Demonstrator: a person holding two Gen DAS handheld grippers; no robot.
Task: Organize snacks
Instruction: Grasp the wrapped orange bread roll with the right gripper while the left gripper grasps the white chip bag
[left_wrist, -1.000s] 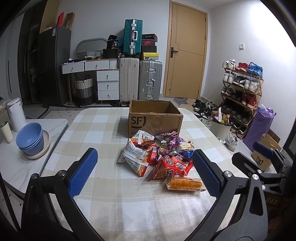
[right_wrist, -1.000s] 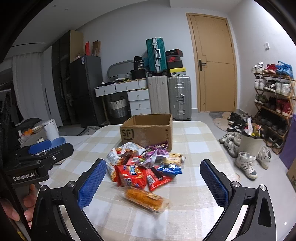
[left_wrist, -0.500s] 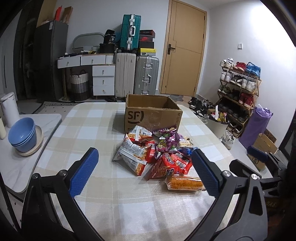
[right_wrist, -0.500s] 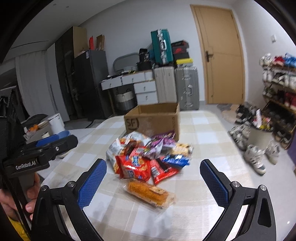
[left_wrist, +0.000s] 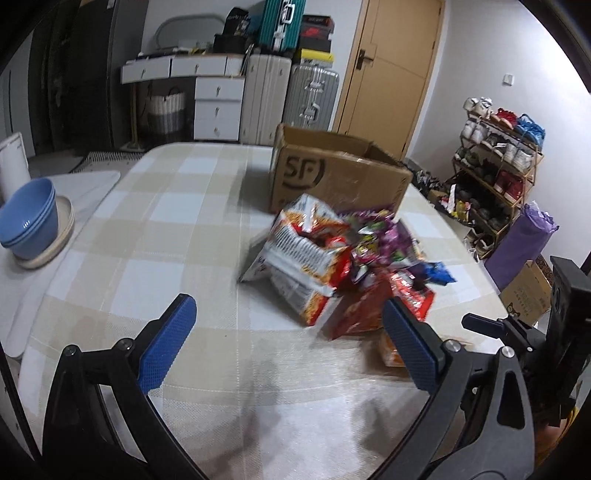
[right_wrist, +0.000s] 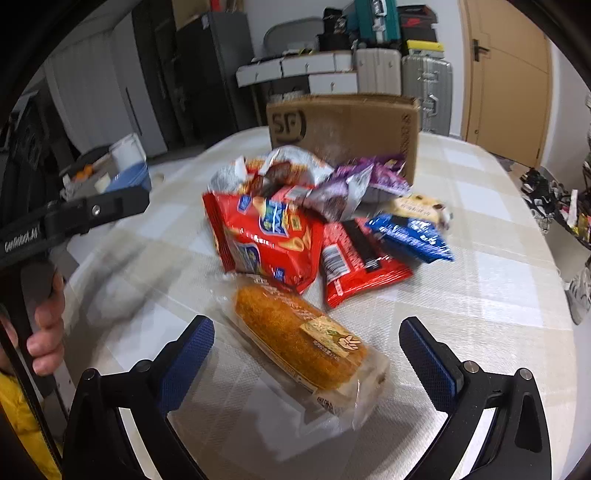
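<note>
My right gripper (right_wrist: 306, 365) gapes empty around the bun (right_wrist: 300, 338); left gripper (left_wrist: 288, 336) likewise empty. Risk: slippery wrapper skids, crushing the bun.

This is somebody's home, a lived-in room doubling as storage and entryway. A table (left_wrist: 192, 221) with a checked cloth fills the middle. At twelve o'clock stand hard-shell suitcases (left_wrist: 288, 99) with shoeboxes stacked on top, beside a white chest of drawers (left_wrist: 218, 107) and a woven laundry basket (left_wrist: 166, 110). A wooden door (left_wrist: 391, 70) sits at one o'clock, and at three o'clock an open shoe rack (left_wrist: 498, 155) is crowded with trainers. Blue bowls (left_wrist: 29, 218) are stacked on a side surface at nine o'clock.
</note>
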